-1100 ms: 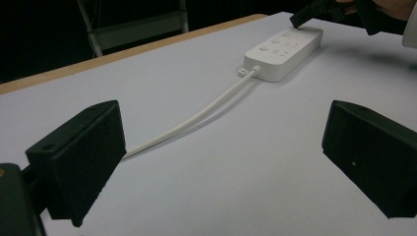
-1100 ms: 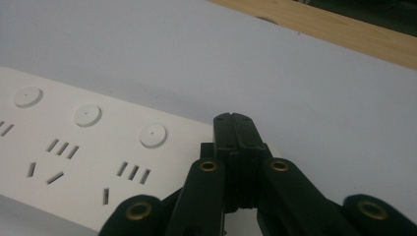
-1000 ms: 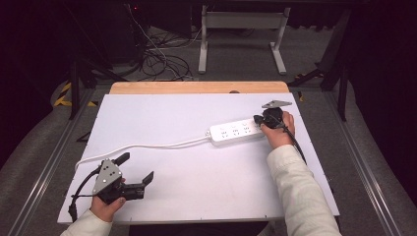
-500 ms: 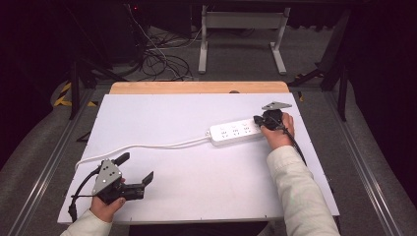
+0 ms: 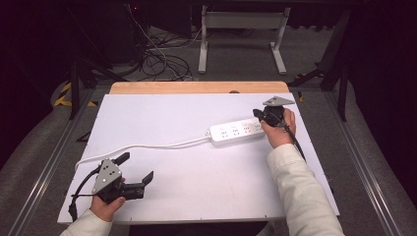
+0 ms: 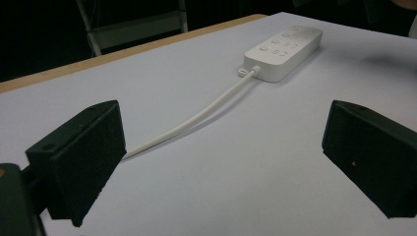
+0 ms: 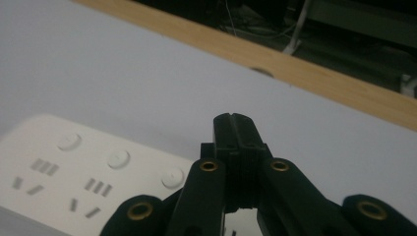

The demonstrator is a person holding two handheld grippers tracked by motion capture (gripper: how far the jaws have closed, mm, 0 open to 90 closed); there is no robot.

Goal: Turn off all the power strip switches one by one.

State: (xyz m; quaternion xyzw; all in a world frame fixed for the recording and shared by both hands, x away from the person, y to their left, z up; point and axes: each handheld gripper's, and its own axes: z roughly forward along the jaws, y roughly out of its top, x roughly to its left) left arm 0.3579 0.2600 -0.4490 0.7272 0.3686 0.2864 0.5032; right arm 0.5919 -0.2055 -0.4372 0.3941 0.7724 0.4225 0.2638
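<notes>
White table (image 5: 196, 196), near-left corner: left gripper (image 5: 133, 169) resting, jaws wide apart, nothing between. White cord (image 5: 147, 146) running right to power strip (image 5: 236, 131), long axis across table, slightly tilted. Right gripper (image 5: 259, 116) at strip's right end, jaws pressed together, nothing held; far nearer than left. Contact with strip's end hidden by hand.

White power strip (image 5: 235, 132), lying flat, table's right half, cord (image 5: 147, 146) trailing left
</notes>
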